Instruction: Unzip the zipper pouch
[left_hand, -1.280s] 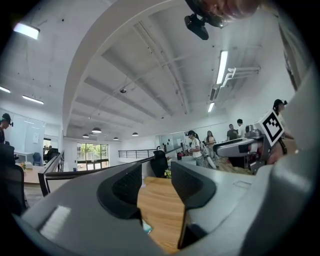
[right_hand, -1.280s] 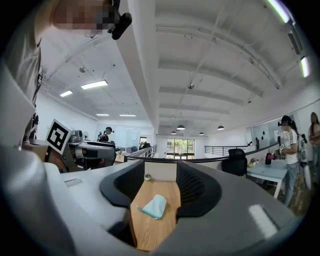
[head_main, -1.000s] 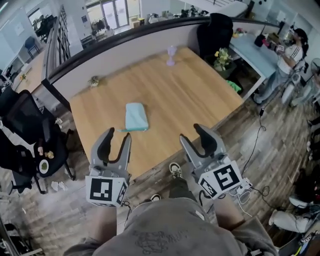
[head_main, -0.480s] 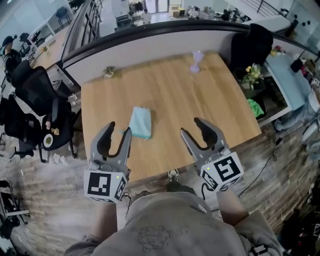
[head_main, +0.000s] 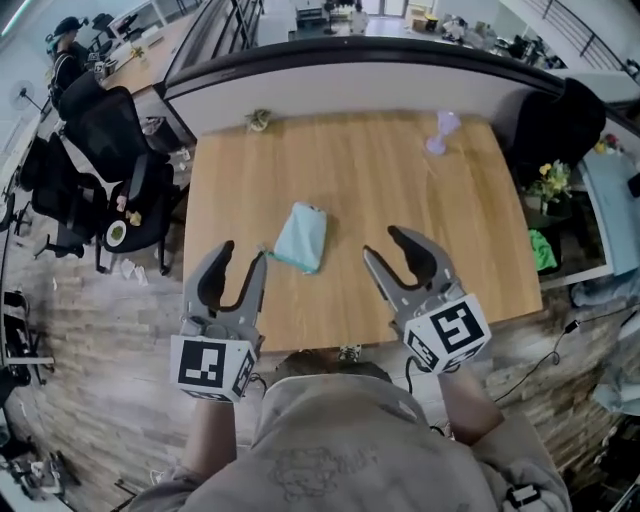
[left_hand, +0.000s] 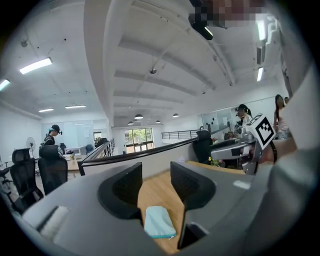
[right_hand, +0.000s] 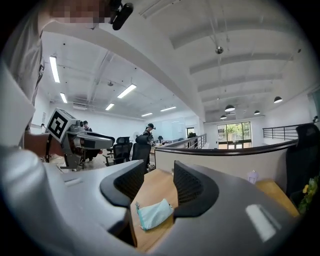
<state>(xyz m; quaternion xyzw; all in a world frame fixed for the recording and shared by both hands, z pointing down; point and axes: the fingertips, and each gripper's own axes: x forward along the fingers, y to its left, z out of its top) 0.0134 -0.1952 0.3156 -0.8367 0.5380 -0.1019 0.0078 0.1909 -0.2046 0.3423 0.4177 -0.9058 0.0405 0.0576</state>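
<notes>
i read no words on the left gripper (head_main: 243, 255), only its square marker. its jaws stand wide, just eased in a touch, holding nothing. the teal zipper pouch (head_main: 301, 237) lies flat on the wooden table (head_main: 420, 180), untouched. the right gripper (head_main: 383, 243) is also wide apart and empty.
</notes>
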